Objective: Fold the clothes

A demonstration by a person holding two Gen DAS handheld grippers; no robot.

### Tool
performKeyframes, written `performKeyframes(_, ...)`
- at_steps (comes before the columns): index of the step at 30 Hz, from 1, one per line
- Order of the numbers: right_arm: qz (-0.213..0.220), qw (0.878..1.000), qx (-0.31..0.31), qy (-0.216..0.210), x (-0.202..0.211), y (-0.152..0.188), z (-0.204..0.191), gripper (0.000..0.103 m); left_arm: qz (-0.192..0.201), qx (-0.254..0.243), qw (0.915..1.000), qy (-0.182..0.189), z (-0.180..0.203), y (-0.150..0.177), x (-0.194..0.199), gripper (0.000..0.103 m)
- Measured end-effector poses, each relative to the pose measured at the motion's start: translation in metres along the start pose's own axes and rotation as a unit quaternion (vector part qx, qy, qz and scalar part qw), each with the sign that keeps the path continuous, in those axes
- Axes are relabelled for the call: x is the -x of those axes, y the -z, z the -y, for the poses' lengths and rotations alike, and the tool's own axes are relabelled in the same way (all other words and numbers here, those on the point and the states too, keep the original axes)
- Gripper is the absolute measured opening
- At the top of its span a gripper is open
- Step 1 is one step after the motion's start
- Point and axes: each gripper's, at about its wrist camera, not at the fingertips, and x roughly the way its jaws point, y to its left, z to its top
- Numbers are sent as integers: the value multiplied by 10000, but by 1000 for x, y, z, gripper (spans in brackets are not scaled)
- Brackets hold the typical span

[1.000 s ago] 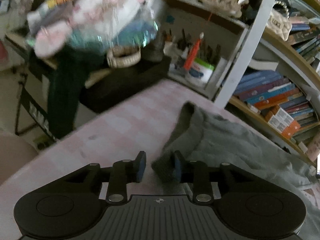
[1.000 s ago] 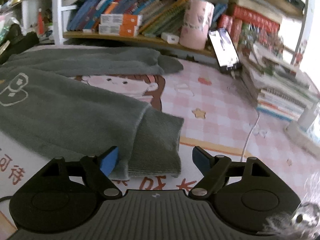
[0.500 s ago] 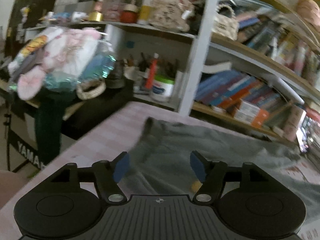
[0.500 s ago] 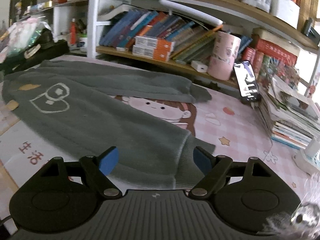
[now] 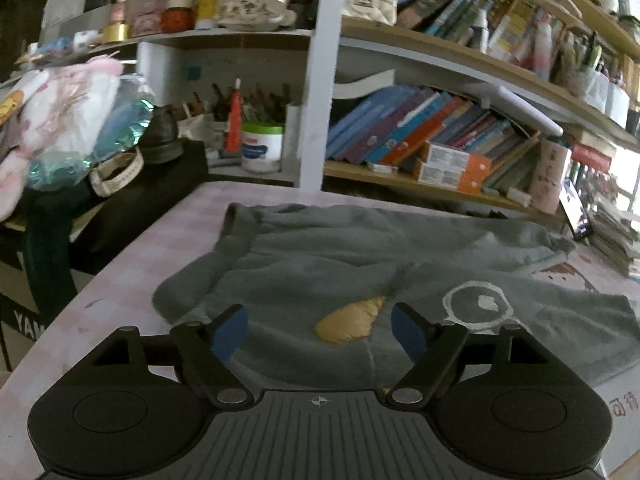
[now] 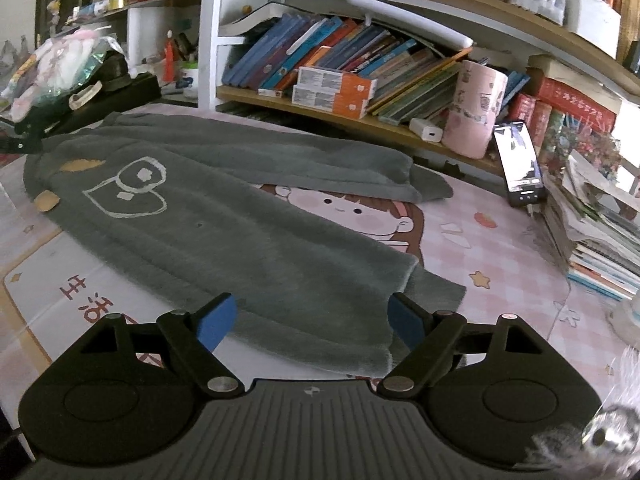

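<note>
Grey fleece trousers lie flat on the pink checked table mat, legs spread toward the right, with a white outline print and yellow patches. In the left wrist view the trousers show their waistband end at the table's left side. My left gripper is open and empty, raised above the waist end near the yellow patch. My right gripper is open and empty, above the cuff of the near leg.
Bookshelves run along the table's far edge. A pink cylinder and a phone stand at the back right, with stacked books at the right. A black keyboard with bags sits left of the table.
My left gripper let go of the waistband, opened and lifted back. My right gripper stayed open and pulled back and up from the cuff. The trousers now lie spread out.
</note>
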Motion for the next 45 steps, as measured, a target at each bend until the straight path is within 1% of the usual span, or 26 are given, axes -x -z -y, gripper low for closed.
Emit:
performKeyframes(3,-32,10000,29,-66,-5,-1,-2,83,-79,-116,9999,-23,6,0,-5,89)
performKeyframes(10,-109,9996,156,-184,-21,-10,-2,83,-168,-461,9987,-125,18,-2,-17,94)
performKeyframes(19,-146,9988,397,-259,-43,-29,2,83,-241,-710,9971,-111,26,-11,-34,94)
performKeyframes(26,-94,9988,406,-255,-55,-41,11,83,-330,-864,9957,-102,31,-19,-48,95)
performKeyframes(28,-87,9988,407,-251,-59,-44,13,83,-334,-920,9952,-103,33,-22,-52,97)
performKeyframes(30,-87,9988,419,-252,-63,-47,15,83,-308,-980,9946,-146,36,-25,-56,101)
performKeyframes(38,-90,9981,514,-327,-85,-61,27,83,-108,-1418,9898,-89,45,-36,-71,103)
performKeyframes(41,-150,9982,499,-305,-96,-69,37,83,-133,-1437,9894,-131,41,-42,-79,103)
performKeyframes(45,-208,9979,522,-320,-110,-80,49,83,-261,-1407,9896,-155,34,-48,-93,103)
